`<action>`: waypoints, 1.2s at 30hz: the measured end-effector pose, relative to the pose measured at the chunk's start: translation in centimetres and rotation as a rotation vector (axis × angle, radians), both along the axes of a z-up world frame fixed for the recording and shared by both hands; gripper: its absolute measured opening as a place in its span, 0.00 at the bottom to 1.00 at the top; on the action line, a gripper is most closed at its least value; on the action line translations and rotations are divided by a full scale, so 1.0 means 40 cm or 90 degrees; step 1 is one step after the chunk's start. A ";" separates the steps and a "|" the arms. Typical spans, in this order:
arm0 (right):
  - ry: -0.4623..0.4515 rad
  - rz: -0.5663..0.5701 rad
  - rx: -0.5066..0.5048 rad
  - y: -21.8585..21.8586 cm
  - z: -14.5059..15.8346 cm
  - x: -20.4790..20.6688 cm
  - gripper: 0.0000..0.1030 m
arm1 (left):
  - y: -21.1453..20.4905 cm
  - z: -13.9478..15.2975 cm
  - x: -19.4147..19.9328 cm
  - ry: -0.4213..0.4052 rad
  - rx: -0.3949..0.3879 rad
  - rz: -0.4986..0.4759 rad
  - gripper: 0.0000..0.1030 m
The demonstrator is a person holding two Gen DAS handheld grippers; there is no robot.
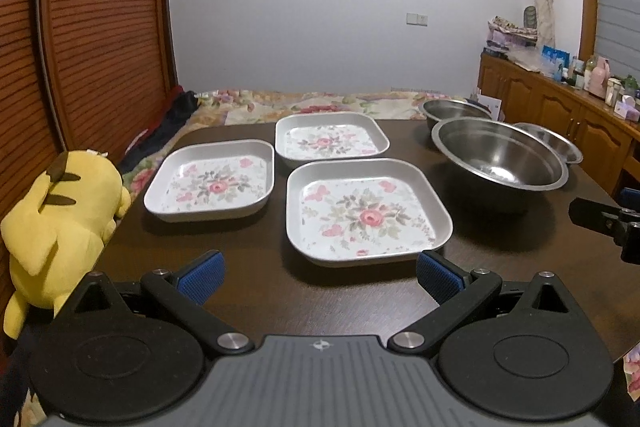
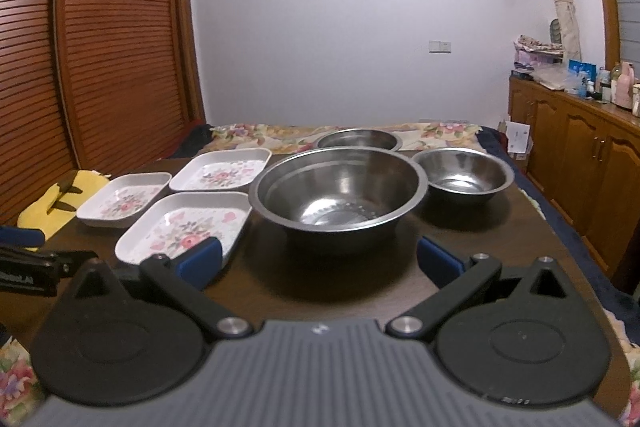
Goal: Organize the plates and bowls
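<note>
On the dark wooden table [image 1: 248, 291] nothing is stacked yet: three square floral plates lie on the left side and three steel bowls on the right, each kind grouped by itself, which I think makes the sorting easier. The left tool [image 1: 318, 273] hovers low over the near edge with its blue pads wide apart and holding nothing, aimed straight at the nearest floral plate [image 1: 366, 215], so this plate is probably its first target. The left plate [image 1: 212, 183] and the far plate [image 1: 330, 139] lie just beside it, close but not overlapping, as far as I can see. The right tool [image 2: 318, 261] is also opened wide and empty, facing the large steel bowl [image 2: 336, 187], the nearest of the bowls. The smaller bowl [image 2: 464, 175] stands to its right and the far bowl [image 2: 358, 139] is behind it, partly hidden by its rim. I judge the small ones should be nested into the large one. A yellow plush toy [image 1: 56, 211] leans at the left edge of the table, not in the way.
</note>
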State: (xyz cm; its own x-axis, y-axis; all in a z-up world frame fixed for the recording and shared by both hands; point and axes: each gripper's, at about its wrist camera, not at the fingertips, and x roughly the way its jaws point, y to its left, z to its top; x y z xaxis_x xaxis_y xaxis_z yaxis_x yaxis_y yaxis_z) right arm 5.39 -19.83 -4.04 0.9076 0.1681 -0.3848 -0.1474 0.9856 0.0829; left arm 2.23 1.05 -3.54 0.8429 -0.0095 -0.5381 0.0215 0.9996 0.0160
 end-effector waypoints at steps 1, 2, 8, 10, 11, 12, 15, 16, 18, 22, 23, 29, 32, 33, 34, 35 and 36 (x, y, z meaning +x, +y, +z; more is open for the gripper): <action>0.001 0.003 -0.001 0.004 0.000 0.003 1.00 | 0.003 -0.003 0.002 0.004 0.000 0.001 1.00; 0.002 0.005 -0.002 0.009 -0.002 0.006 1.00 | 0.005 -0.006 0.004 0.009 0.001 0.001 1.00; 0.009 0.020 -0.006 0.029 -0.004 0.015 1.00 | 0.011 -0.016 0.012 0.024 0.002 -0.002 1.00; 0.009 0.025 -0.010 0.038 -0.004 0.023 1.00 | 0.014 -0.019 0.015 0.031 0.001 -0.006 1.00; 0.009 0.028 -0.011 0.042 -0.004 0.024 1.00 | 0.014 -0.020 0.014 0.031 0.001 -0.008 1.00; 0.009 0.031 -0.013 0.047 -0.003 0.028 1.00 | 0.015 -0.020 0.012 0.030 0.001 -0.011 1.00; 0.012 0.043 -0.016 0.056 -0.004 0.038 1.00 | 0.020 -0.019 0.011 0.030 -0.002 -0.015 1.00; 0.013 0.047 -0.017 0.061 -0.004 0.040 1.00 | 0.024 -0.018 0.010 0.029 -0.004 -0.016 1.00; 0.016 0.056 -0.019 0.070 -0.003 0.045 1.00 | 0.031 -0.017 0.012 0.030 -0.009 -0.016 1.00; 0.020 0.073 -0.024 0.097 -0.002 0.059 1.00 | 0.051 -0.014 0.016 0.025 -0.005 -0.008 1.00; 0.022 0.078 -0.024 0.102 -0.002 0.063 1.00 | 0.055 -0.014 0.017 0.026 -0.004 -0.004 1.00; 0.041 0.106 -0.018 0.135 -0.010 0.091 1.00 | 0.093 -0.008 0.037 0.021 0.006 0.008 1.00; 0.054 0.120 -0.011 0.149 -0.017 0.104 1.00 | 0.113 -0.003 0.047 0.014 -0.008 0.001 1.00; 0.058 0.124 -0.010 0.153 -0.020 0.108 1.00 | 0.117 -0.002 0.051 0.011 -0.012 -0.001 1.00; 0.060 0.128 -0.010 0.158 -0.023 0.112 0.99 | 0.123 -0.001 0.056 0.007 -0.016 -0.004 1.00; 0.062 0.131 -0.010 0.162 -0.026 0.115 0.99 | 0.125 0.000 0.060 0.005 -0.016 -0.005 1.00; 0.065 0.135 -0.012 0.167 -0.031 0.119 0.98 | 0.125 0.000 0.066 0.003 -0.013 -0.006 1.00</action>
